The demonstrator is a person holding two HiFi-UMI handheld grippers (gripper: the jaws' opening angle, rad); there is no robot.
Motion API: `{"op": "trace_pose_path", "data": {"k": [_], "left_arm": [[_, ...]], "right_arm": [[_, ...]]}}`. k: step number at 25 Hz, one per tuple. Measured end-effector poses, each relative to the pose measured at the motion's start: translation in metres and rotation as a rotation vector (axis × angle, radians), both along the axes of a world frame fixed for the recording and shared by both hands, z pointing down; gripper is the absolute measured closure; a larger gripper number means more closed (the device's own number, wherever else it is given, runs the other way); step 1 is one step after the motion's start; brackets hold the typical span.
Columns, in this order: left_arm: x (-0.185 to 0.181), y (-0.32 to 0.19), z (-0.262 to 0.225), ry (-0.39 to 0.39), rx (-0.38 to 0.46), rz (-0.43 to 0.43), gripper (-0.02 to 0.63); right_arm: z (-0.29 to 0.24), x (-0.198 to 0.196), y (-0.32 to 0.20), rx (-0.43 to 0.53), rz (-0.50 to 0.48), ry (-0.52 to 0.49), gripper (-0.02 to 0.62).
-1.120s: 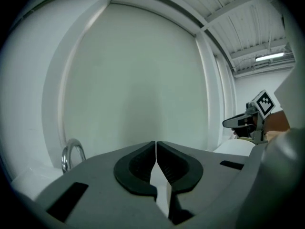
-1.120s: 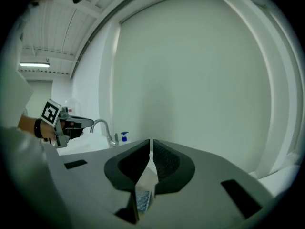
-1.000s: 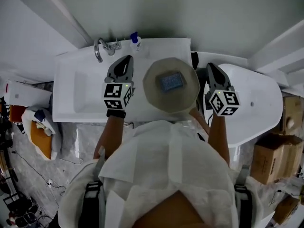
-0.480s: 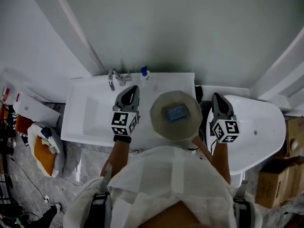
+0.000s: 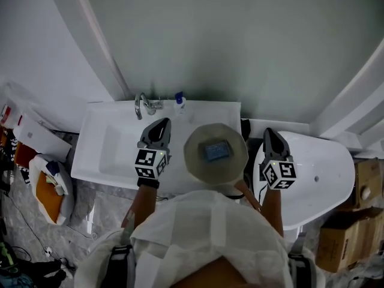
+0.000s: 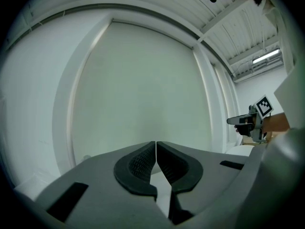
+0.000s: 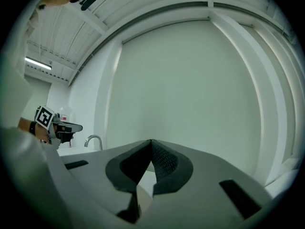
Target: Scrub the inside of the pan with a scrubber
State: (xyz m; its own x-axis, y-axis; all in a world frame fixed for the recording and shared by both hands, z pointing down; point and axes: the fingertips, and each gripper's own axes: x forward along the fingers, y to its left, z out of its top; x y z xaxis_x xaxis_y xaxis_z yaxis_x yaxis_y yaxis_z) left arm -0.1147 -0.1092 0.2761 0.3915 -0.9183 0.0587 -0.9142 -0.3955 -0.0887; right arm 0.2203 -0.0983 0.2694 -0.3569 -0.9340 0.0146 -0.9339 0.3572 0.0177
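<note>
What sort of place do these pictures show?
Likely a washroom mock-up in a workshop: a white sink with a faucet and a soap bottle against a plain wall, a white tub beside it, and cardboard boxes on the floor.

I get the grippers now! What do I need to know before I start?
Left gripper: shut, empty, held level above the counter, left of the pan.
Right gripper: shut, empty, held level, right of the pan.
Things: the pan sits on the counter to the right of the sink, between the two grippers. The blue scrubber lies inside it.
Done: no scrubbing shows; the scrubber is not picked up yet.
Left: open a gripper, take the scrubber, probably steady the pan with the other gripper, and scrub the inside.
</note>
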Motion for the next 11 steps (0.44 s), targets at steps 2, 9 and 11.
{"op": "trace_pose_path", "data": {"k": [2,9,11], "left_arm": [[-0.0004,0.0023,-0.0001,0.003,0.000,-0.005,0.584],[0.0031,0.0070,0.0003,0.011,-0.004,-0.002,0.584],[0.0040,0.0083,-0.0005,0.014,-0.003,0.001,0.584]], "right_arm": [[0.0007,-0.0011,0.0016,-0.002,-0.006,0.006,0.586],[0.0026,0.0010,0.0046,-0.007,-0.009,0.018,0.586],[0.0028,0.0014,0.0060,-0.009,-0.008,0.020,0.588]]}}
